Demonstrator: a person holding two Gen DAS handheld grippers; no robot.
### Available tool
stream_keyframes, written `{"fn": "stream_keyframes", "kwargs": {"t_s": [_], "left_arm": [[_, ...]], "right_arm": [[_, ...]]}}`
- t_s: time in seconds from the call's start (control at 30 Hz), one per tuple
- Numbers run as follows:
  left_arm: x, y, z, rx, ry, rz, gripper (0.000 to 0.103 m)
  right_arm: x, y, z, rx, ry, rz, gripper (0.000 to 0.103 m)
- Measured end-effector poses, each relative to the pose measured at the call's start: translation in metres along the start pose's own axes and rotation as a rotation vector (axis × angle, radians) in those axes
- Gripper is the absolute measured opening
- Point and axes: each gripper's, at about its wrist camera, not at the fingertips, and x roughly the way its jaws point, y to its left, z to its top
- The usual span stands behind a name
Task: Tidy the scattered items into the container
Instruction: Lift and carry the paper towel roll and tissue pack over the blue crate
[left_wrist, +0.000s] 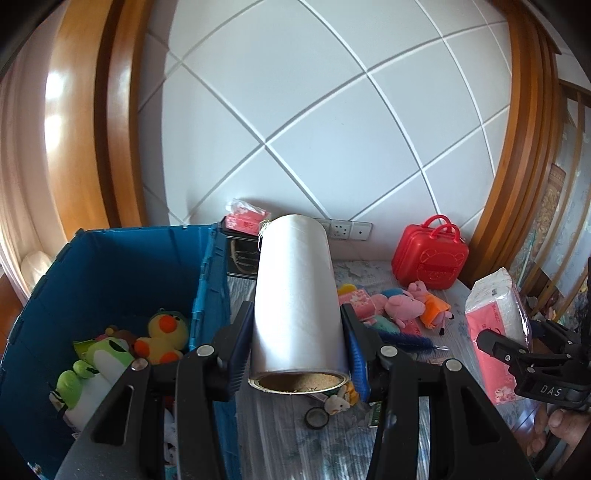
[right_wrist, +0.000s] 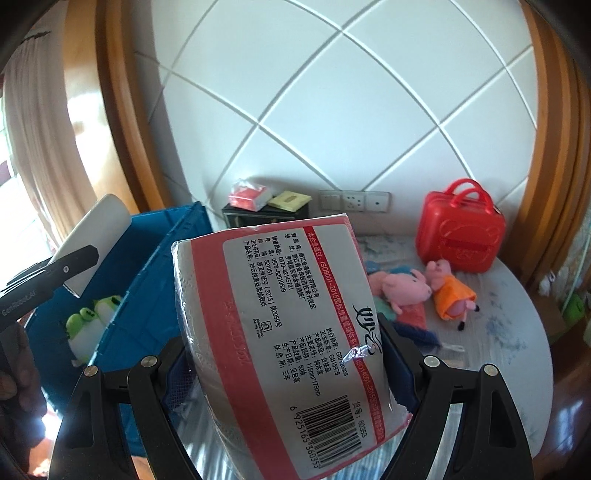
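A white film roll (left_wrist: 297, 295) on a cardboard core sits lengthwise between the jaws of my left gripper (left_wrist: 297, 317), which is shut on it just right of the blue crate (left_wrist: 110, 258). My right gripper (right_wrist: 284, 354) is shut on a pink-and-white tissue pack (right_wrist: 288, 332), held up beside the crate's right wall (right_wrist: 147, 280). In the left wrist view that pack (left_wrist: 495, 306) and the right gripper (left_wrist: 517, 336) show at the far right. A yellow duck plush (left_wrist: 164, 336) and a green frog plush (left_wrist: 99, 362) lie in the crate.
On the patterned surface lie two pink pig plushes (left_wrist: 404, 306) (left_wrist: 432, 299), a red toy case (left_wrist: 430, 258), a blue brush (left_wrist: 402, 338) and a small tape ring (left_wrist: 317, 418). A dark box (right_wrist: 266, 218) with a tissue pack on it stands against the white panelled wall.
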Motion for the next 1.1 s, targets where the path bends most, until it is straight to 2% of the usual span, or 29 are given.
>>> {"fn": "stream_keyframes", "kwargs": {"t_s": [0.5,0.73,1.1], "left_arm": [[-0.027,0.111,0.002,-0.069,-0.037,0.122,0.045],[-0.031,0.167,0.013,-0.084,-0.05,0.197,0.045],[-0.028,0.247,0.028,-0.104,-0.055,0.29,0.045]], "right_arm": [[0.04,0.141,0.022,-0.152,-0.005,0.16,0.085],[0.061,0.206,0.019,-0.225,0.016,0.246,0.085],[0.092,0.271,0.022,-0.274,0.079,0.343,0.085]]}}
